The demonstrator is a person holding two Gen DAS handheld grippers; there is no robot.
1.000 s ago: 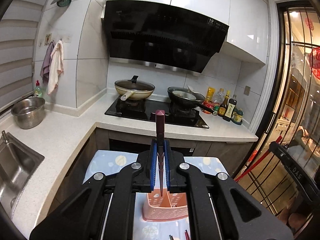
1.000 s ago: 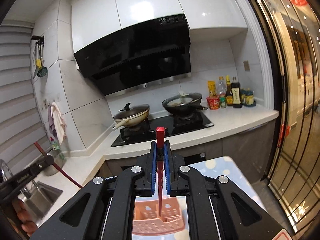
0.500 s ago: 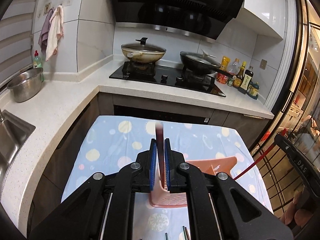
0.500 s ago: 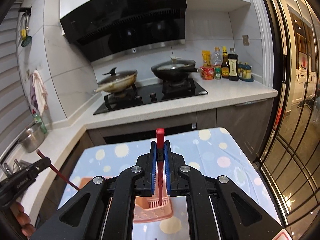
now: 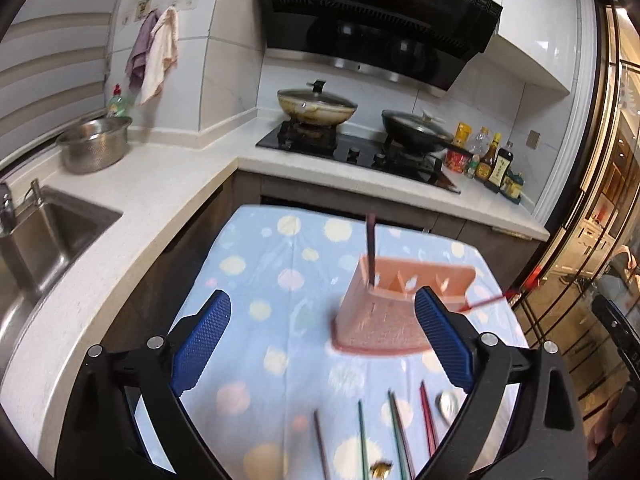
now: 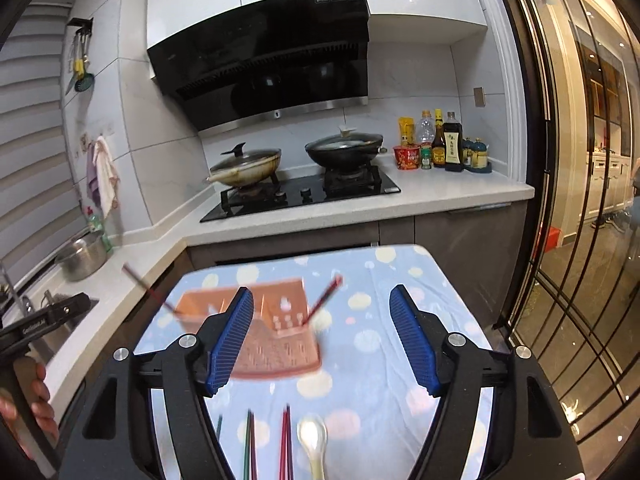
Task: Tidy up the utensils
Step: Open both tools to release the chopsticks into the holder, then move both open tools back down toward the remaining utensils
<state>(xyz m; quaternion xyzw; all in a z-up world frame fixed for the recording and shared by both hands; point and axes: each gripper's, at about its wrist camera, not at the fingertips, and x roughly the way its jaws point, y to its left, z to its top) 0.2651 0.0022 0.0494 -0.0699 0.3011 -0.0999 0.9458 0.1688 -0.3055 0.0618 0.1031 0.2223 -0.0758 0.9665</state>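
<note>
- Left gripper (image 5: pixel 322 334): released, jaws just been opening, blue pads spread wide, nothing between them; hovering over the desk (image 5: pixel 256 280), just in front-left of the pink holder (image 5: pixel 384 316).
- Right gripper (image 6: pixel 322 340): released too, jaws just been opening, nothing pressed by the pads; left pad overlapping the holder (image 6: pixel 276 344) in view, touch or not cannot tell.
- Pink holder: standing upright mid-desk on blue dotted cloth, several compartments along the top, blurred.
- Dark chopstick (image 5: pixel 371 250): standing near upright in the holder's left compartment, top sticking well above the rim; in right wrist view (image 6: pixel 150 290) leaning out to the left.
- Red chopstick (image 6: pixel 323 300): in the holder's right end compartment, tilted outward to the right; in left wrist view (image 5: pixel 482 303) sticking out low at the holder's right side.
- Loose chopsticks (image 5: pixel 396 436): lying flat on desk in front of the holder, green, red and dark ones, roughly parallel, ends cut off by frame edge.
- White spoon (image 6: pixel 314 444): lying on desk in front of the holder, just right of the red loose pair, bowl toward the holder.
- Hand (image 6: pixel 28 392) on the left gripper's handle, seen left of the holder at frame edge.
</note>
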